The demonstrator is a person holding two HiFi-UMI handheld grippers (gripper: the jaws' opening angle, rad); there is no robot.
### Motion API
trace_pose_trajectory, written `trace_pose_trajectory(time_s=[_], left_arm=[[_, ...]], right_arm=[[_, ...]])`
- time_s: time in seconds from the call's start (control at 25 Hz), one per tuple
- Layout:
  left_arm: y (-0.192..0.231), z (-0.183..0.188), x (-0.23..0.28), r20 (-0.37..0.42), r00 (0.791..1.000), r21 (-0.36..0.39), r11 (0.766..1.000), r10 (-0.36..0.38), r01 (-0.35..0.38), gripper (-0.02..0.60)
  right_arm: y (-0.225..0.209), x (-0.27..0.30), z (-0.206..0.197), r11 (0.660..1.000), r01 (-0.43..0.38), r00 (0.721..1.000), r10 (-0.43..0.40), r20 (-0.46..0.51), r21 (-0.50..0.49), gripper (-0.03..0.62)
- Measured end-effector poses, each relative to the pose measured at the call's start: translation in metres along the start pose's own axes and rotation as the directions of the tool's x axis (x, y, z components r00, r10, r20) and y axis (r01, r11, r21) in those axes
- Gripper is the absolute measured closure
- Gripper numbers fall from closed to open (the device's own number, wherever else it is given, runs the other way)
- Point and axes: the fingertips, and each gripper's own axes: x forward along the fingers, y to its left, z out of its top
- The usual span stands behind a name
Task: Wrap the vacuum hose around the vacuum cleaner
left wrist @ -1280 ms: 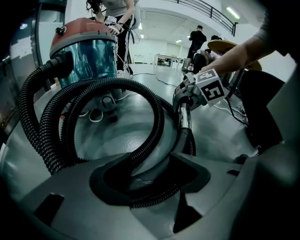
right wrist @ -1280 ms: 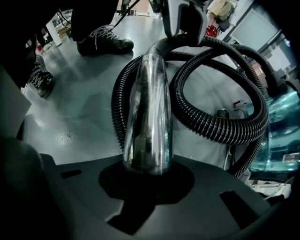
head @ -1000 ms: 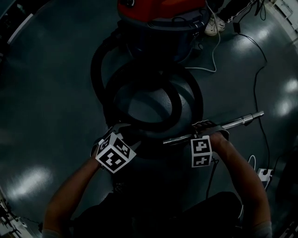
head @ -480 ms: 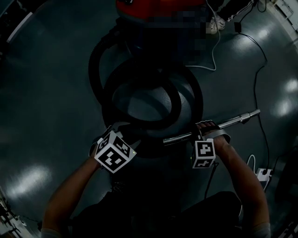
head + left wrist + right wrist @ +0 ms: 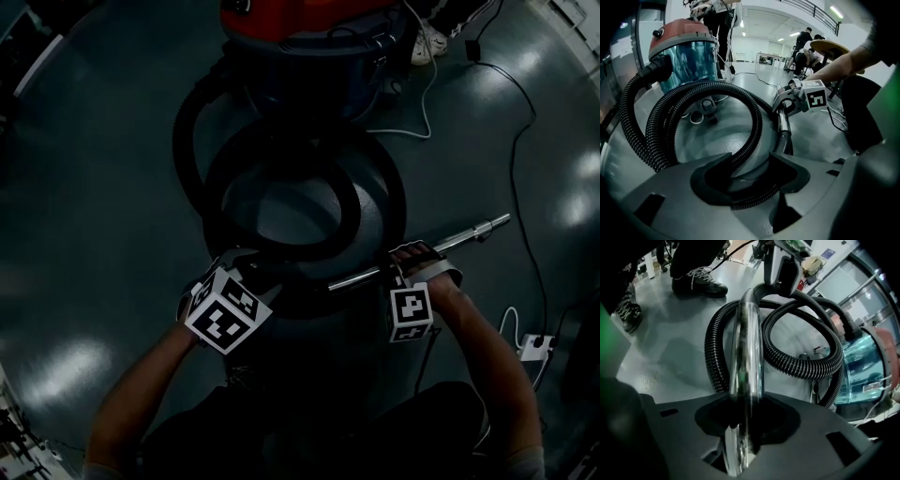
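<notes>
The left gripper (image 5: 743, 176) is clamping the hose (image 5: 754, 122) between its jaws. The right gripper's (image 5: 747, 425) jaws have just been opening and are standing slack around the metal tube (image 5: 747, 348). Ahead of both, the hose is lying in loops, with the vacuum cleaner (image 5: 309, 47) standing directly beyond them.

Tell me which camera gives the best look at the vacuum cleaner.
Left gripper view: the vacuum cleaner shows nearly whole, red lid over translucent blue drum. The head view crops it at the top edge, dark. The right gripper view catches only a slice at its right edge.
</notes>
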Motion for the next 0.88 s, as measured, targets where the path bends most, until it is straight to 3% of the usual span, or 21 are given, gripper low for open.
trace_pose_trajectory(time_s=[0.24,0.52,0.72,0.88], left_arm=[[-0.002,0.006,-0.005,-0.004,1.000,-0.006,1.000,0.004,-0.004,0.324],[-0.004,0.013,-0.008,-0.024,0.999,0.002,1.000,0.026,-0.026,0.325],[-0.006,0.011,-0.002,-0.040,0.998,0.016,0.999,0.041,-0.041,0.324],[-0.006,0.003,0.006,-0.080,0.995,0.044,0.998,0.052,-0.048,0.325]], right_arm=[[0.001,0.000,-0.001,0.999,-0.031,0.999,0.031,0.009,0.032,0.454],[0.005,-0.003,-0.004,0.979,-0.166,0.986,0.166,0.012,0.121,0.447],[0.014,-0.006,-0.004,0.948,-0.265,0.964,0.262,0.041,0.177,0.433],[0.014,-0.012,-0.001,0.891,-0.352,0.936,0.335,0.110,0.288,0.398]])
